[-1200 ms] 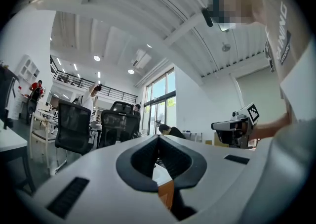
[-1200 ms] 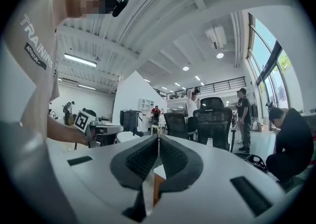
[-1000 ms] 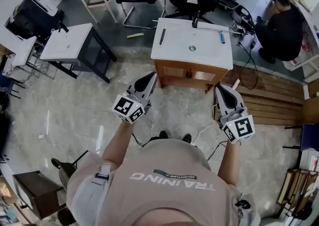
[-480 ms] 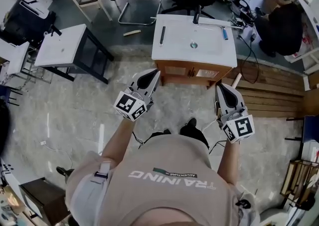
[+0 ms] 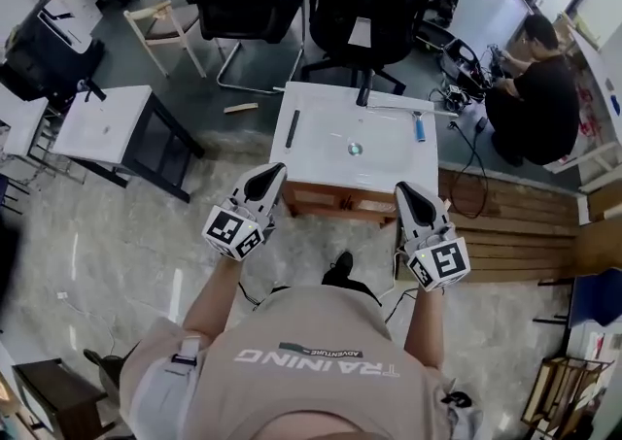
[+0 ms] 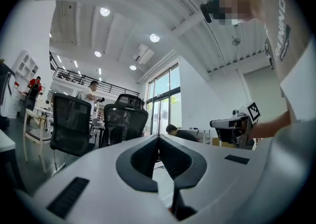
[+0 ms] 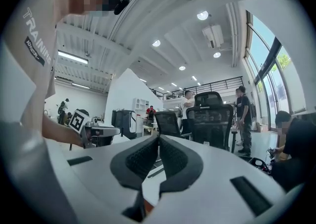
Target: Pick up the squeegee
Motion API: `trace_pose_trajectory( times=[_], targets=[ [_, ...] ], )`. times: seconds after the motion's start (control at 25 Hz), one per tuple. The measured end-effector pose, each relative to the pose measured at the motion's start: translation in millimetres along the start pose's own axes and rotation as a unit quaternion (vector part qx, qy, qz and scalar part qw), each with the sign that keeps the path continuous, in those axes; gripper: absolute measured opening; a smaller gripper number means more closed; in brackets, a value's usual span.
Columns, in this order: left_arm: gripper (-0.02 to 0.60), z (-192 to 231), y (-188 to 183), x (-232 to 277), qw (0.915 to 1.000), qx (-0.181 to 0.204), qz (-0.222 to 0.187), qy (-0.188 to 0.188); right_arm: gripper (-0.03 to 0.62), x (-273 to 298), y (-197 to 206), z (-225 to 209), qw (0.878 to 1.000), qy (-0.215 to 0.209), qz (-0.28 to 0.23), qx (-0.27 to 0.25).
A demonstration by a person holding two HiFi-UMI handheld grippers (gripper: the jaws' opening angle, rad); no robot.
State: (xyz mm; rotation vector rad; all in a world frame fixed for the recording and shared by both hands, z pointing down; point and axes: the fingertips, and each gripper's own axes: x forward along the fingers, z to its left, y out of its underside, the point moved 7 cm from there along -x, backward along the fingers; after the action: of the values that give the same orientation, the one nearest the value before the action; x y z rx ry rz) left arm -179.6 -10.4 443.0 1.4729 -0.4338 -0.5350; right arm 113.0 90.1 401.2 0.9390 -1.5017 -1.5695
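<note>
Both jaws shut, empty: white left gripper, white right gripper in approach step; next open over blue-handled squeegee, far right of white sink-top surface.

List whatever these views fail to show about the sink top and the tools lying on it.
- The dark bar on the sink top, head view: too small to tell blade from handle.
- The blue-handled tool, head view: too small to identify.
- Gripper views: the left gripper and right gripper bodies hide nearly all of the sink top.
</note>
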Motion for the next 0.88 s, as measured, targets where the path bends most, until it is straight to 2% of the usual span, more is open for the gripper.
trace_pose_trajectory(
  times=[0.24, 0.44, 0.72, 0.88],
  targets=[
    [0.012, 27, -9, 70, 0.9988, 0.009, -0.008, -0.048, 0.035, 47, -17, -78, 0.999, -0.043, -0.006, -0.031],
    [0.012, 41, -10, 116, 0.9969, 0.018, 0.002, -0.076, 0.035, 72, -15, -125, 0.998, -0.061, -0.009, -0.029],
    [0.012, 73, 7, 143, 0.9942, 0.007, 0.034, -0.102, 0.035, 109, -1, -148, 0.997, -0.078, 0.005, -0.01],
    [0.012, 101, 11, 155, 0.993, 0.009, 0.037, -0.112, 0.035, 134, -5, -150, 0.997, -0.071, 0.006, -0.014]
  ],
)
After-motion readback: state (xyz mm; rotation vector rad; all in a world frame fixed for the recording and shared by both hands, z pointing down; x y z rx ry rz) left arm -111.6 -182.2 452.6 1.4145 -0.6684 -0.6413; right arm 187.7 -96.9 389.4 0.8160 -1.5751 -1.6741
